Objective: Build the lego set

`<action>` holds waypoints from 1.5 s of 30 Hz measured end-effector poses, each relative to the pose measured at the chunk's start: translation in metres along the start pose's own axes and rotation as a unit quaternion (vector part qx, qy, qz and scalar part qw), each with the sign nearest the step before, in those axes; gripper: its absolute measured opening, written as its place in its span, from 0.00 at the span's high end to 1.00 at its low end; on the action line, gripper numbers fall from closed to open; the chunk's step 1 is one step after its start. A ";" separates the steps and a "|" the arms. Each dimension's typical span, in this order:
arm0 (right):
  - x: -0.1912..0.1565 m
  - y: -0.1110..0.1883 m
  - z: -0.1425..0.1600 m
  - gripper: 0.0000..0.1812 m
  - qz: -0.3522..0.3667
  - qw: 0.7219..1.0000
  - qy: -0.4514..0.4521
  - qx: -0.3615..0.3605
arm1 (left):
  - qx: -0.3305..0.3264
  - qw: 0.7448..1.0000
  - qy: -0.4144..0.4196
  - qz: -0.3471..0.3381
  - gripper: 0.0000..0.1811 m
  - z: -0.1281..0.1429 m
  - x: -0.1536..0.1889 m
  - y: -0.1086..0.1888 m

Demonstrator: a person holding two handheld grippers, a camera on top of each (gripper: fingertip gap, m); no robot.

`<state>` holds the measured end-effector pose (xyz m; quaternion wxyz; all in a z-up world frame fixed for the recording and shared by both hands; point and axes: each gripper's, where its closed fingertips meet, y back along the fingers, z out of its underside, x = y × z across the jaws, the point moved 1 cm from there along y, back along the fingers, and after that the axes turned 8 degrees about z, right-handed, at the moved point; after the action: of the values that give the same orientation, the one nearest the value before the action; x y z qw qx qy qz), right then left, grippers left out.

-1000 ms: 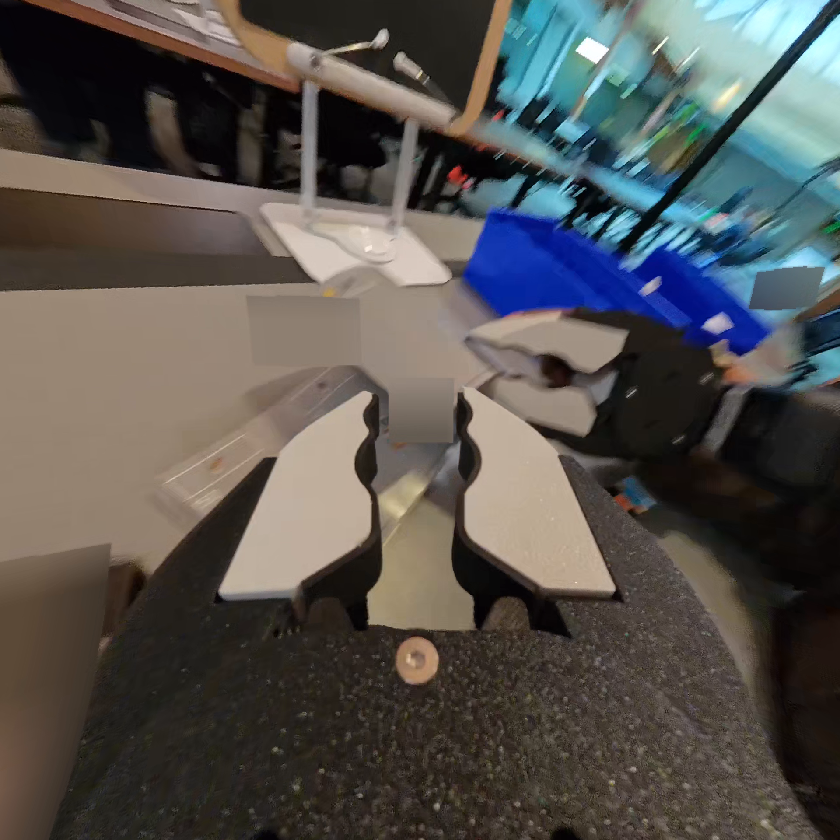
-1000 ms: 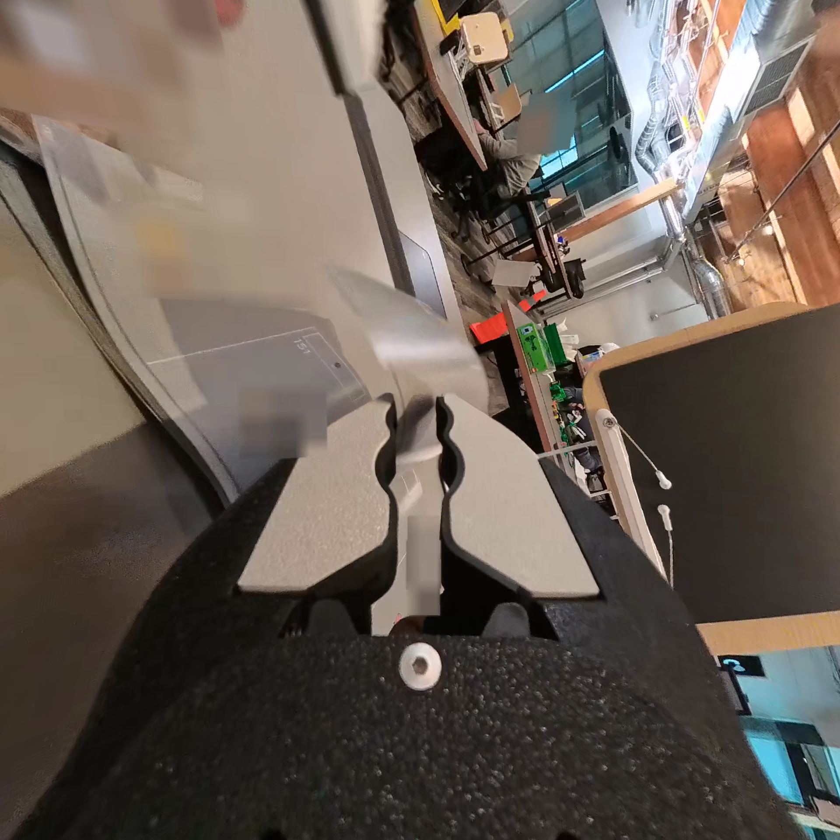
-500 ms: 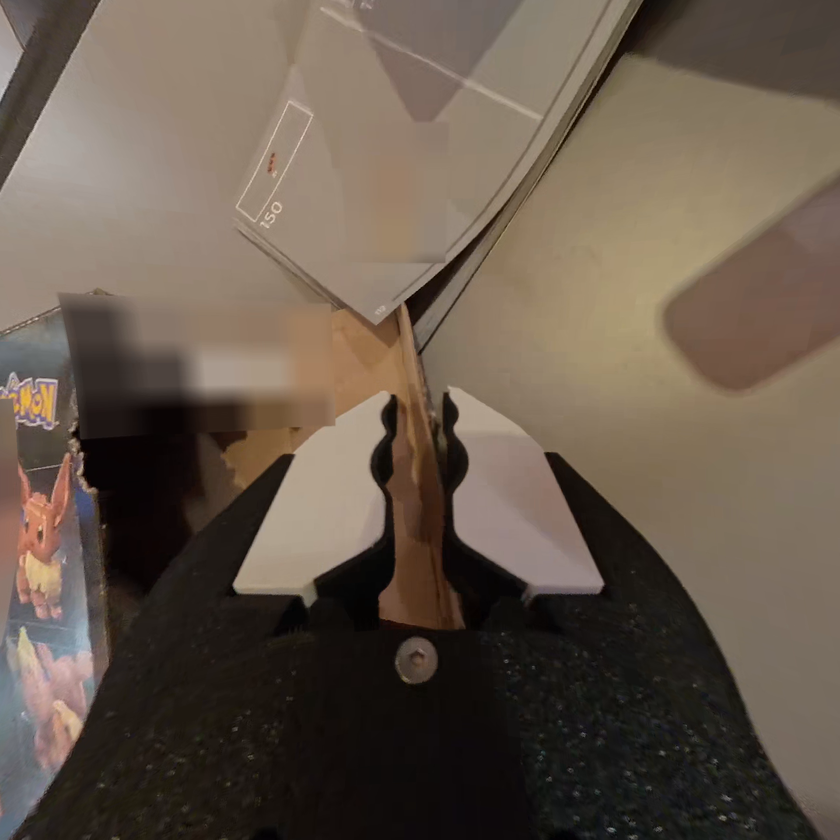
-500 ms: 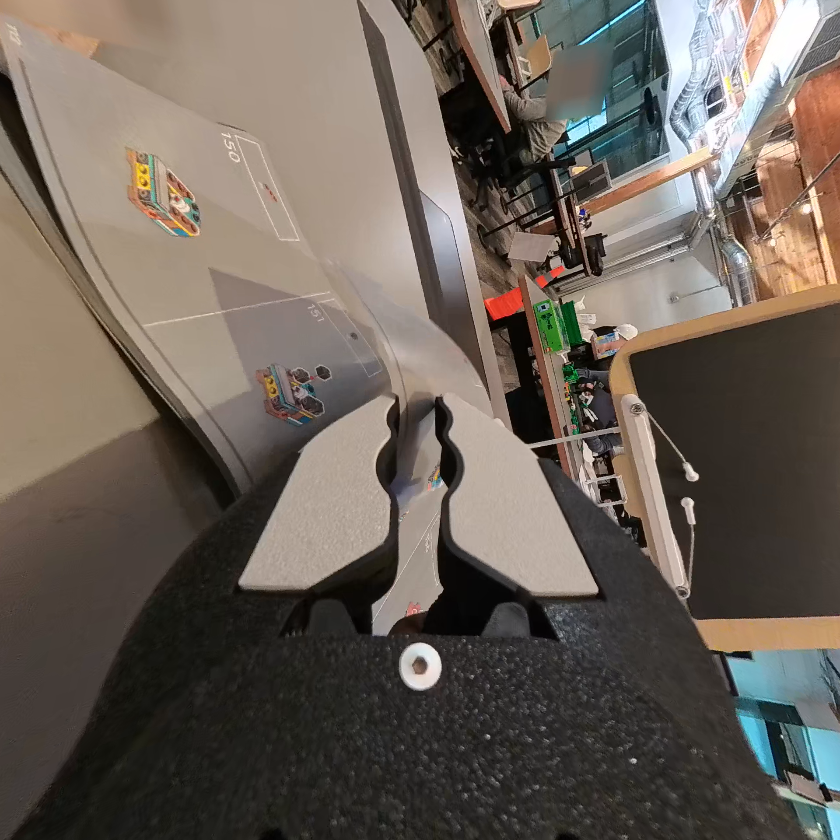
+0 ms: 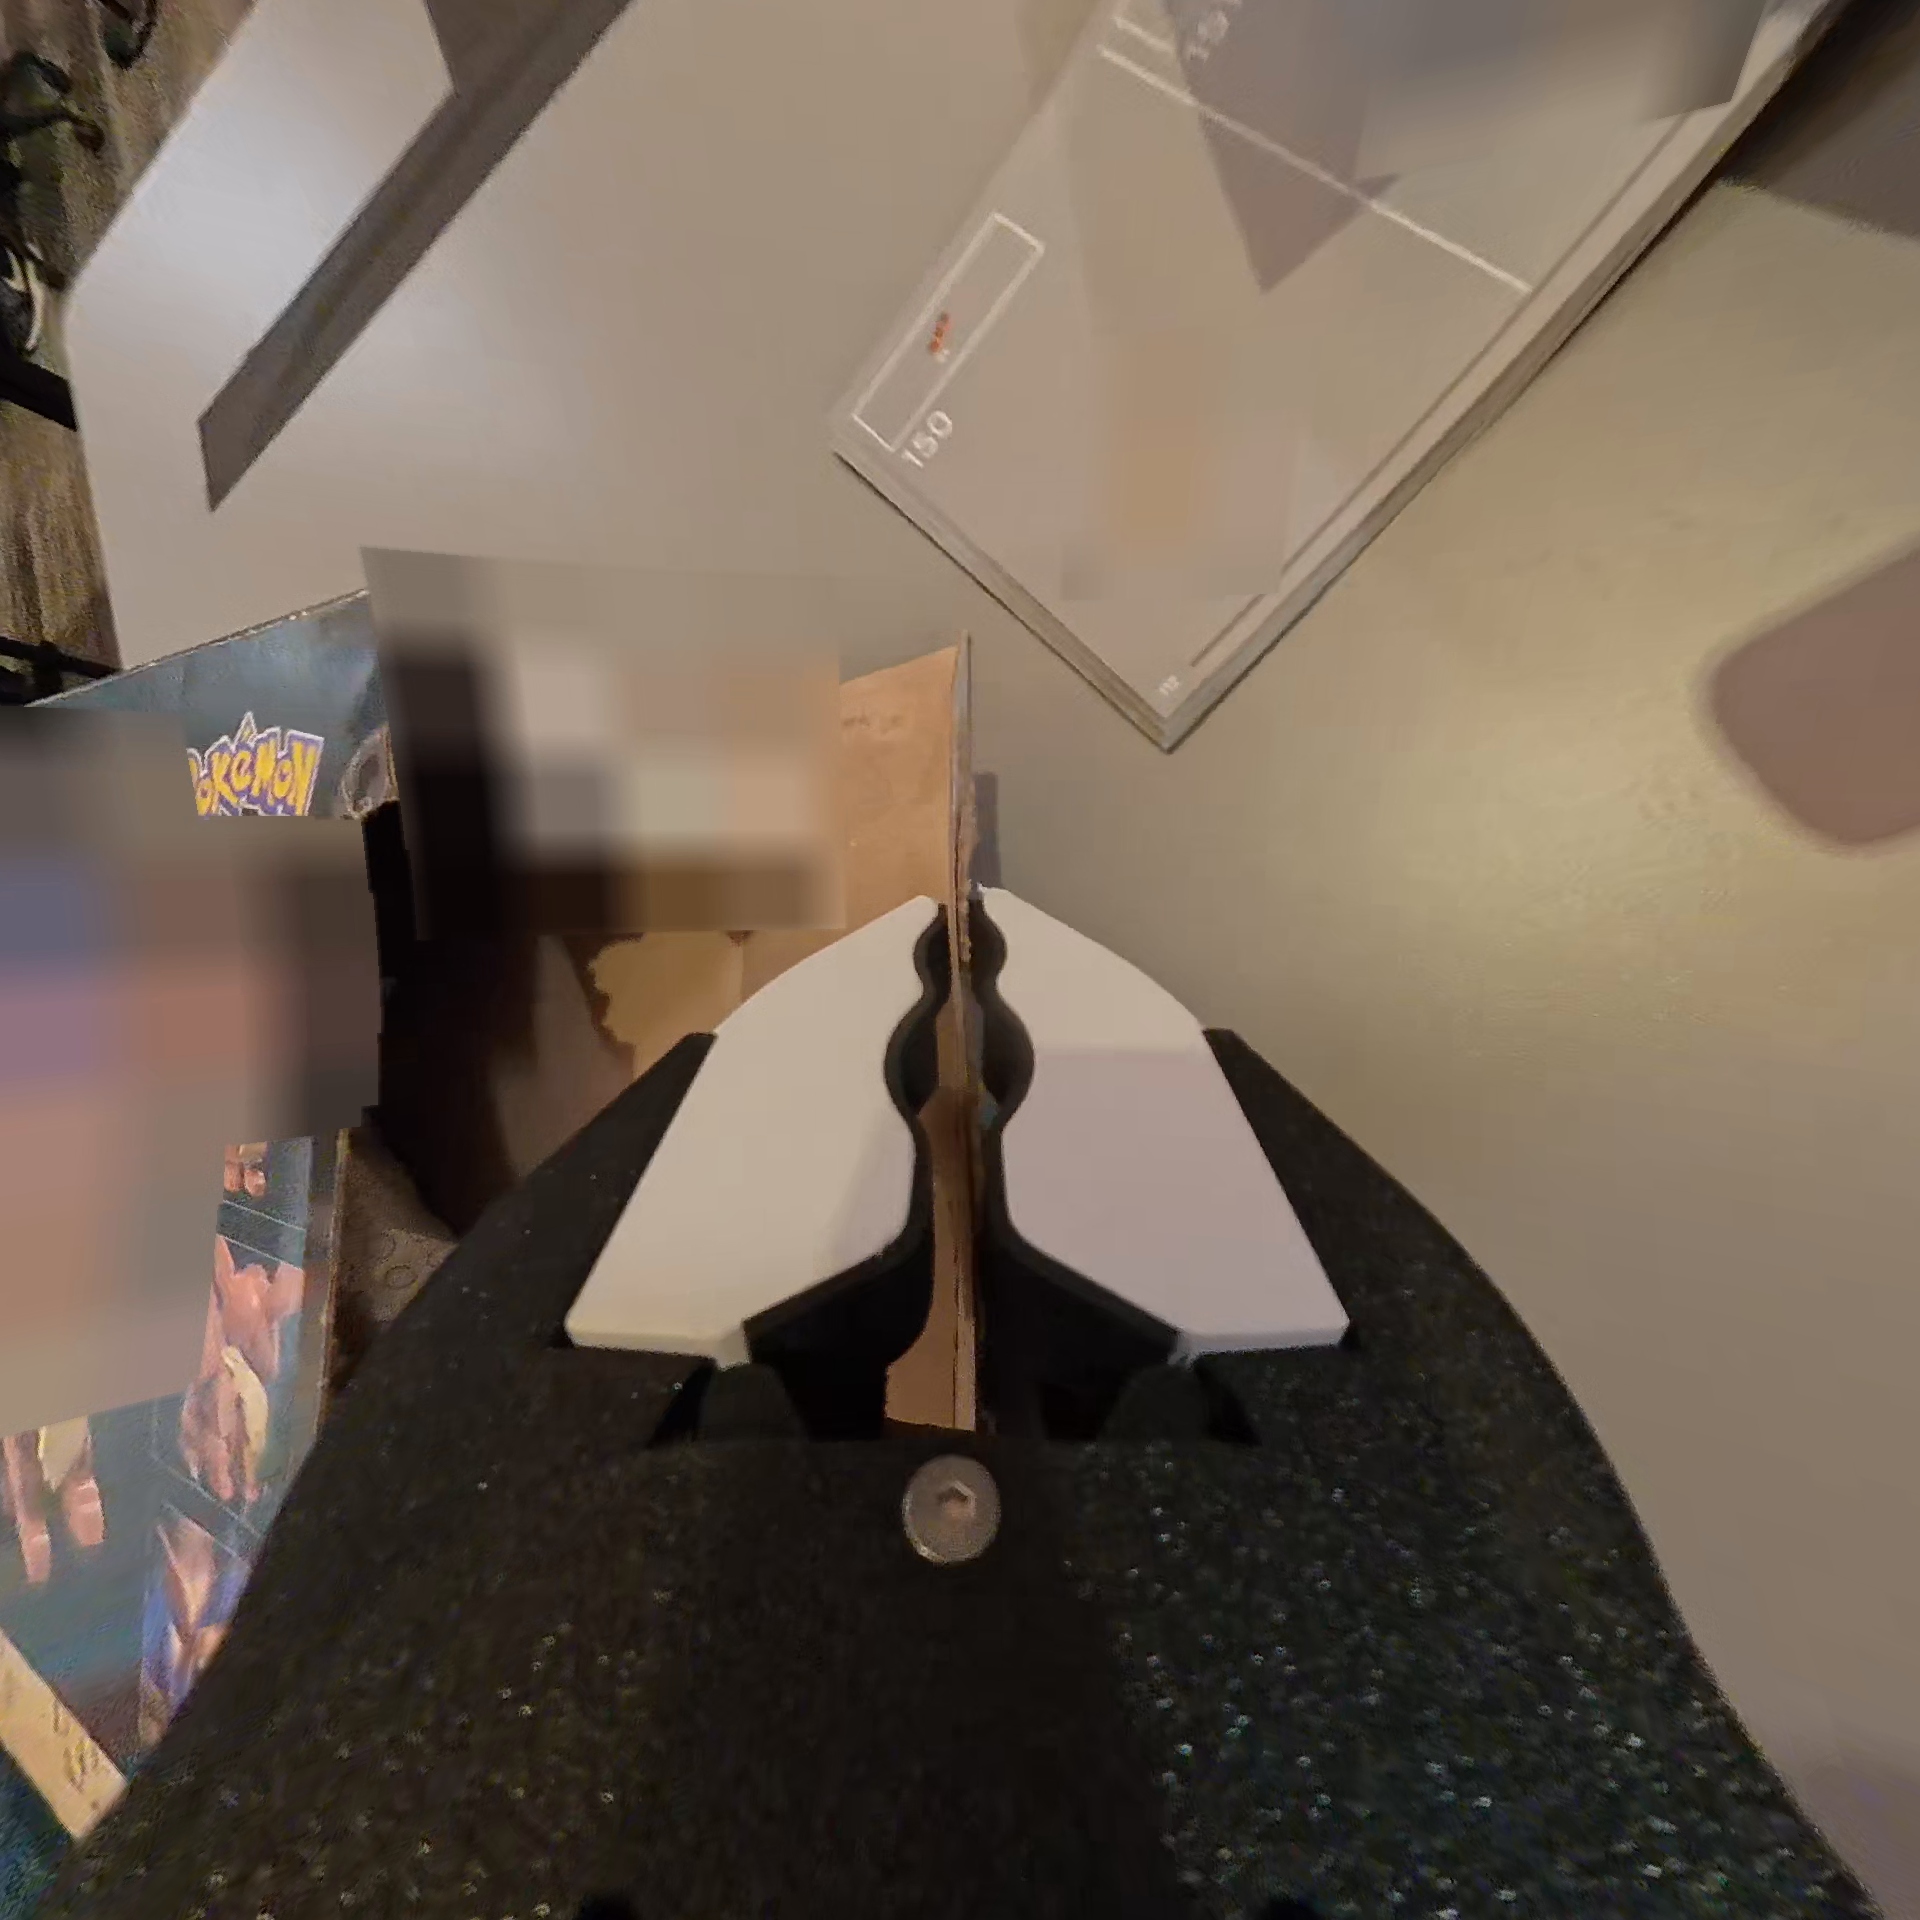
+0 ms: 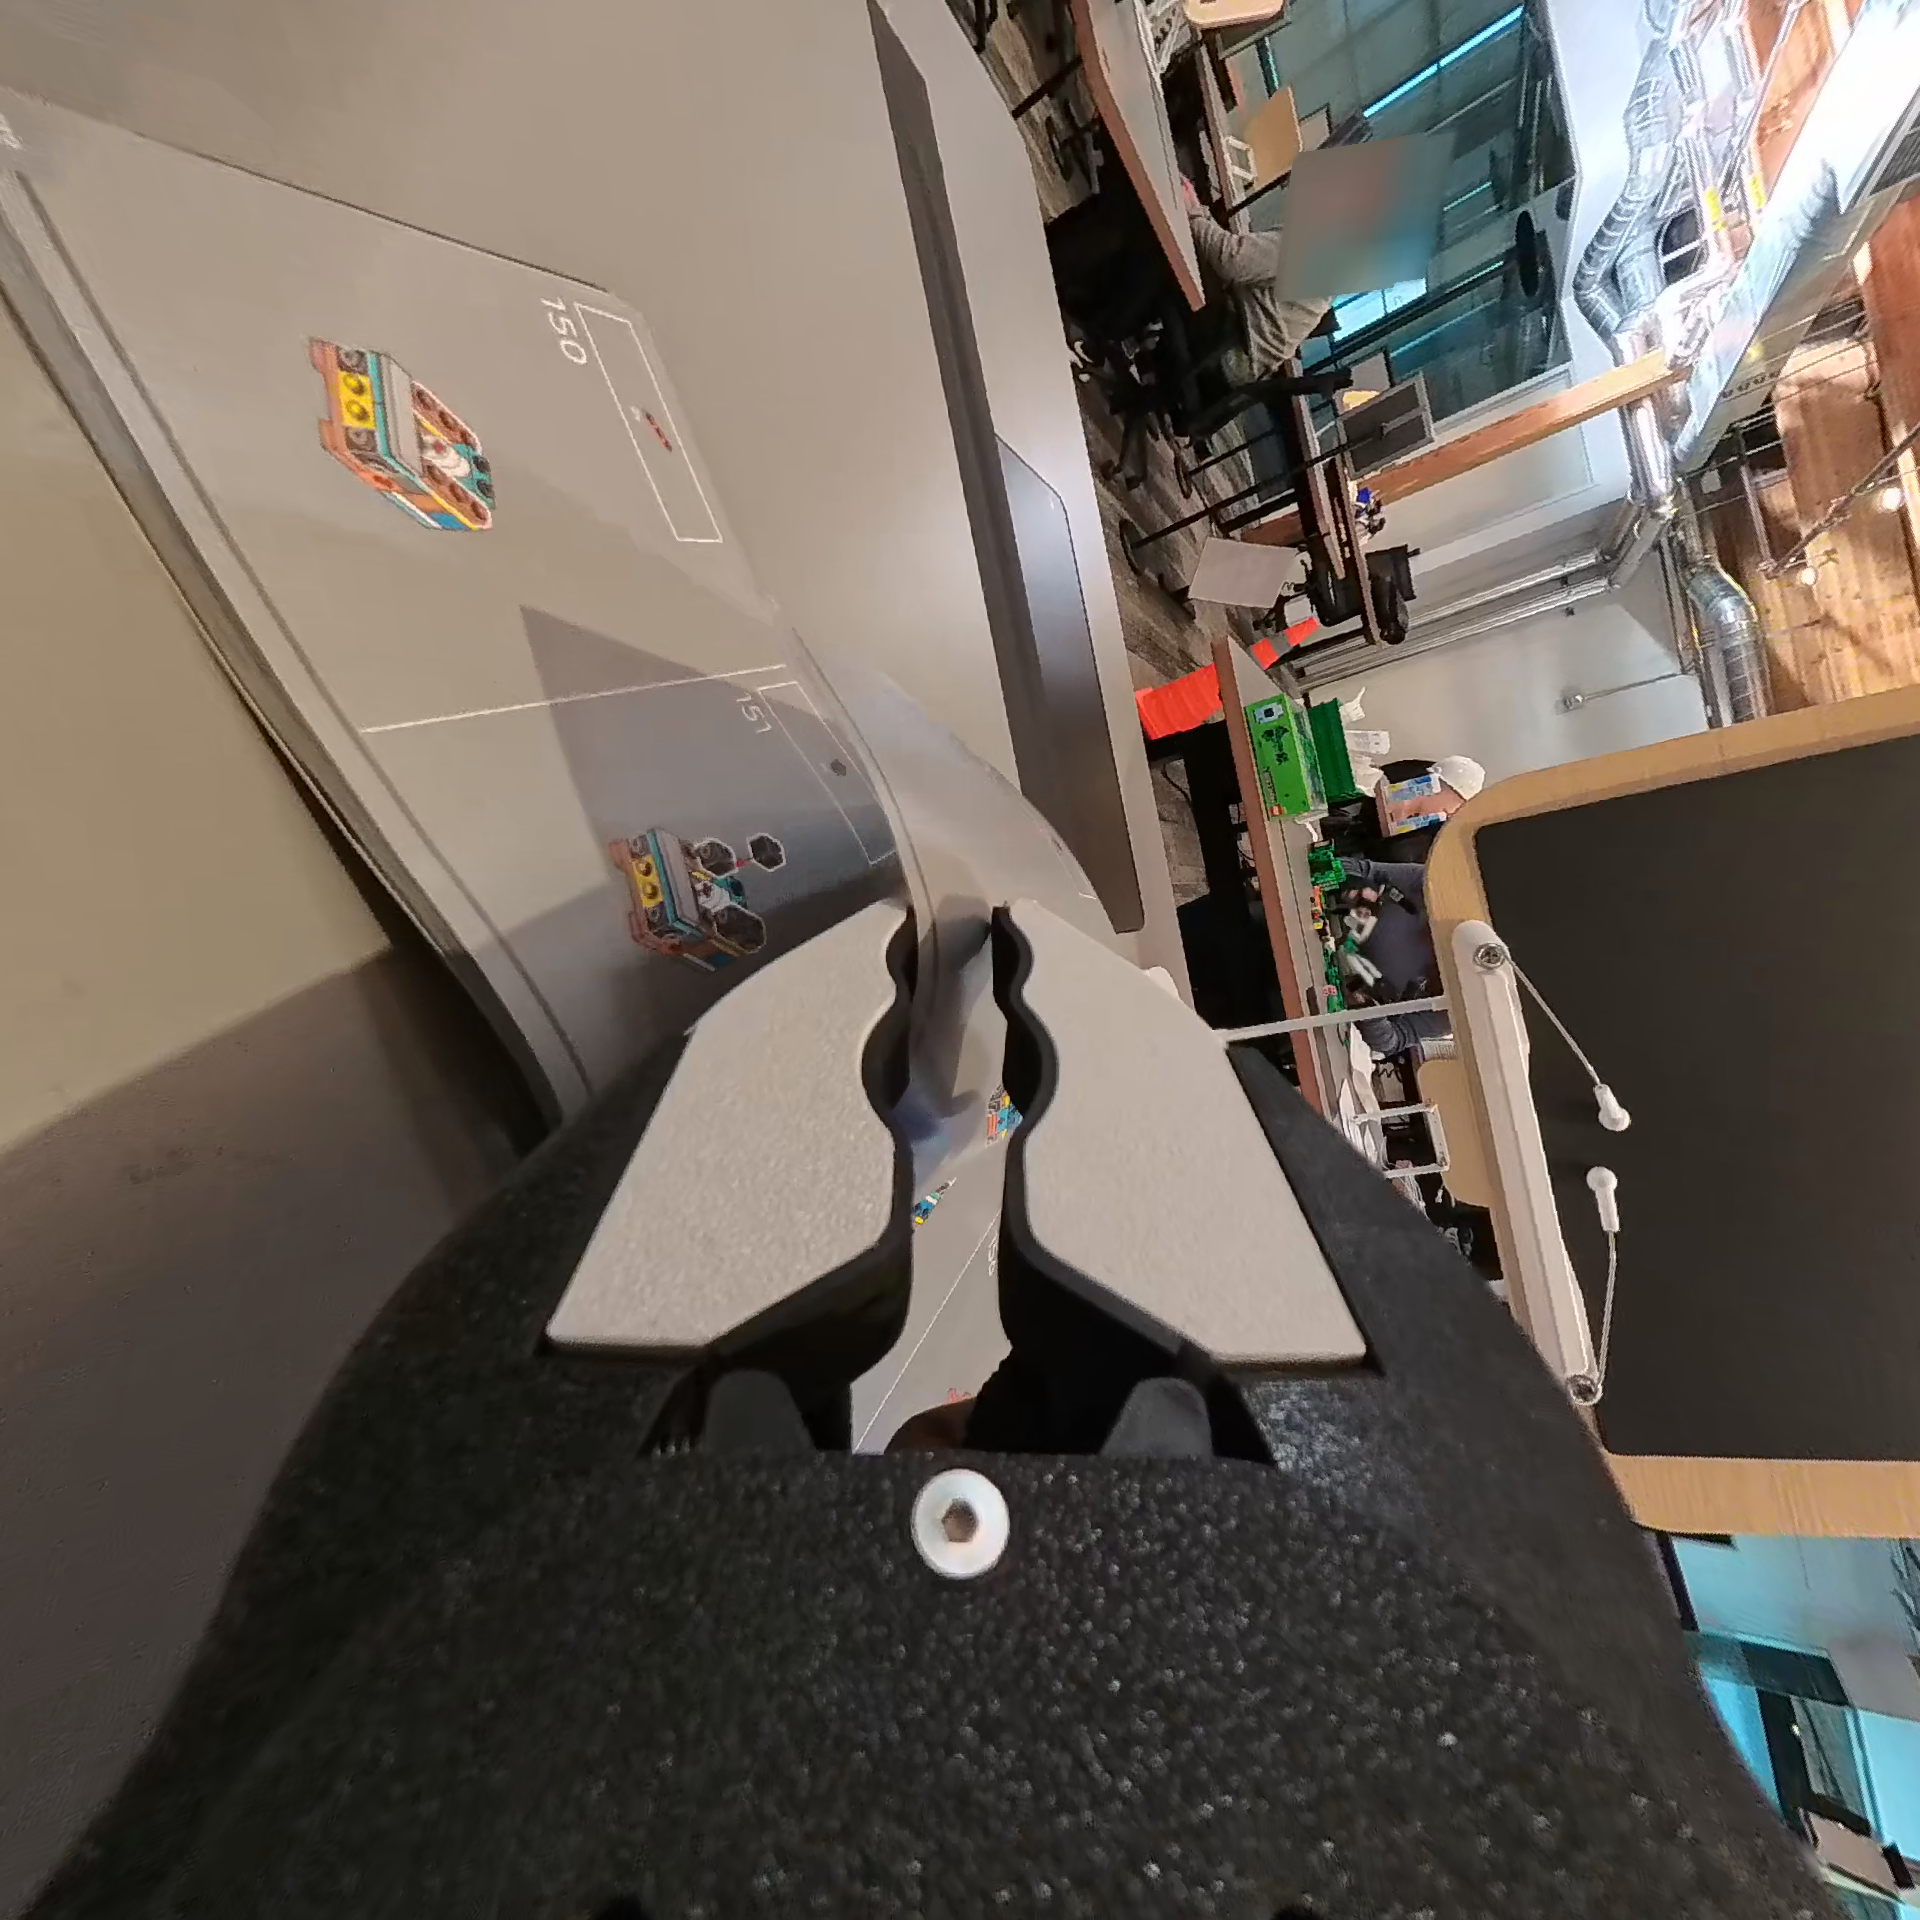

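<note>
My left gripper (image 5: 961,904) is shut on the brown cardboard flap (image 5: 940,790) of the printed set box (image 5: 249,1299), which lies at the left of the left wrist view. The grey instruction booklet (image 5: 1226,343) lies open on the table beyond it. My right gripper (image 6: 951,920) is shut on a curled page (image 6: 935,821) of the same booklet (image 6: 436,540), holding that page lifted off the open spread with coloured build pictures.
The grey table (image 5: 1455,1039) carries a dark strip (image 5: 343,270) along its far part. A black board with a wooden rim (image 6: 1714,1091) stands at the right. Other desks and a seated person (image 6: 1236,270) lie far behind. There is about 20 cm between the tips of the two grippers.
The left gripper swung from level down to the box and closed on its cardboard flap. The right gripper has kept its hold on the booklet page, and the page spread shows more sharply.
</note>
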<state>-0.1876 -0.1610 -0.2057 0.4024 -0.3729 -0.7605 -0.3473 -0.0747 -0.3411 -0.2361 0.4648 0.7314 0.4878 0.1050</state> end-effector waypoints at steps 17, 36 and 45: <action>-0.060 0.019 -0.064 0.89 -0.114 0.985 0.079 0.103 | 0.024 0.997 0.009 0.067 0.99 -0.020 0.023 -0.014; -0.036 -0.010 0.002 0.87 -0.148 0.987 0.040 -0.045 | 0.008 0.996 -0.002 0.089 0.98 -0.025 0.034 -0.028; -0.032 -0.006 0.001 0.86 -0.145 0.989 -0.011 -0.029 | 0.027 0.991 0.013 0.127 0.94 -0.029 0.045 -0.034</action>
<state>-0.1801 -0.1717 -0.2351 0.3284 -0.2737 -0.8004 -0.4202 -0.0908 -0.2850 -0.2608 0.4216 0.7985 0.3991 0.1594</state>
